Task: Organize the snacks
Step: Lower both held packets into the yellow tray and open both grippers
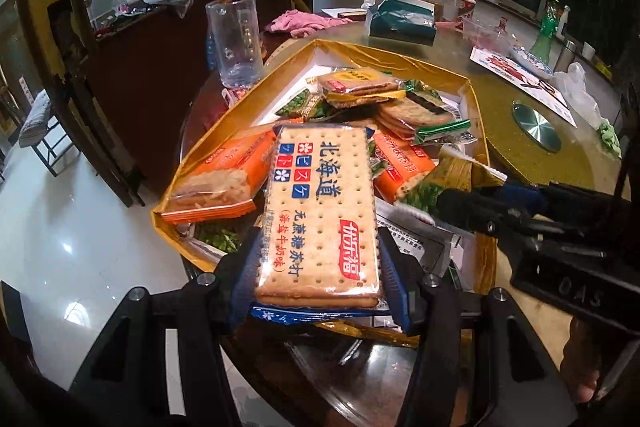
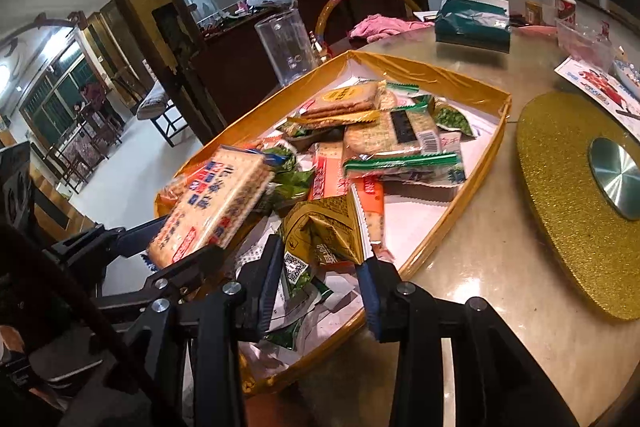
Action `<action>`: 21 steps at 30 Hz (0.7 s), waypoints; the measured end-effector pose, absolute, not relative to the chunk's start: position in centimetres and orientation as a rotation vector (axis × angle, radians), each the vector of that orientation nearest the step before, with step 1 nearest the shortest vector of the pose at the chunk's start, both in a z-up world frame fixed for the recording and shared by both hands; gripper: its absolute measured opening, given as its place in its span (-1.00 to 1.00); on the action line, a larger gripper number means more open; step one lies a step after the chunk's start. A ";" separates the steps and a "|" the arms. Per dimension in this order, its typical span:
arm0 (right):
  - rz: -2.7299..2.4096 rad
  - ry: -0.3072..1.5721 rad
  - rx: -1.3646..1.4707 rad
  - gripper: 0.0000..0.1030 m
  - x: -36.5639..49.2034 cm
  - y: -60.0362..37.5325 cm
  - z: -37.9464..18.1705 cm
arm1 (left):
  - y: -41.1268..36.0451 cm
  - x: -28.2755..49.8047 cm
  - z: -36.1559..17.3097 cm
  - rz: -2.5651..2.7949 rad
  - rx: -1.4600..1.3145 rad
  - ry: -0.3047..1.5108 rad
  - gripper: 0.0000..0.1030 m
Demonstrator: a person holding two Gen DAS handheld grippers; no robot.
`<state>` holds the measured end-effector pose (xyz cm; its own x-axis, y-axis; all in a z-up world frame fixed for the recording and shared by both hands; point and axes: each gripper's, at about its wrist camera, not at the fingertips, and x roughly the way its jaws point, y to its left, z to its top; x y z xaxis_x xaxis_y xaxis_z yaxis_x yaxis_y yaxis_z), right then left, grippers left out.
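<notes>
A gold tray on the round table holds several wrapped biscuit and snack packs. My left gripper is shut on a long soda cracker pack with a blue wrapper, held tilted over the tray's near left corner. My right gripper is at the tray's near right side, with a puffy gold-green packet between its fingers. The packet's sides meet both pads. Orange packs and green-edged packs lie piled further in.
A clear glass beaker stands just beyond the tray's far left corner. A glittery gold turntable lies to the right. A green tissue box, pink cloth and bottles sit at the back. The table edge drops off on the left.
</notes>
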<state>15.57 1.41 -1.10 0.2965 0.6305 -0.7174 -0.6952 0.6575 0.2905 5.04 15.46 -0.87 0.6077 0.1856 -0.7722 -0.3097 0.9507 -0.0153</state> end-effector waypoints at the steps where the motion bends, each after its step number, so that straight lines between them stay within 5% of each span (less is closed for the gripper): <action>1: 0.888 0.915 -0.078 -0.19 15.5 1.4 -1.1 | 15.6 5.0 -0.9 0.286 -0.157 0.872 0.14; 5: 0.878 0.877 -0.030 0.39 14.7 0.4 -0.3 | 15.9 4.5 -0.2 0.307 -0.154 0.830 0.51; 21: 0.731 0.849 0.056 0.41 10.6 -4.7 1.1 | 12.7 2.0 3.0 0.446 -0.052 0.724 0.75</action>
<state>10.63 -4.67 1.11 0.4356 0.6086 -0.6632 -0.5662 0.7580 0.3237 1.99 12.71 3.01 0.6599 0.3759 -0.6506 -0.4113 0.9053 0.1059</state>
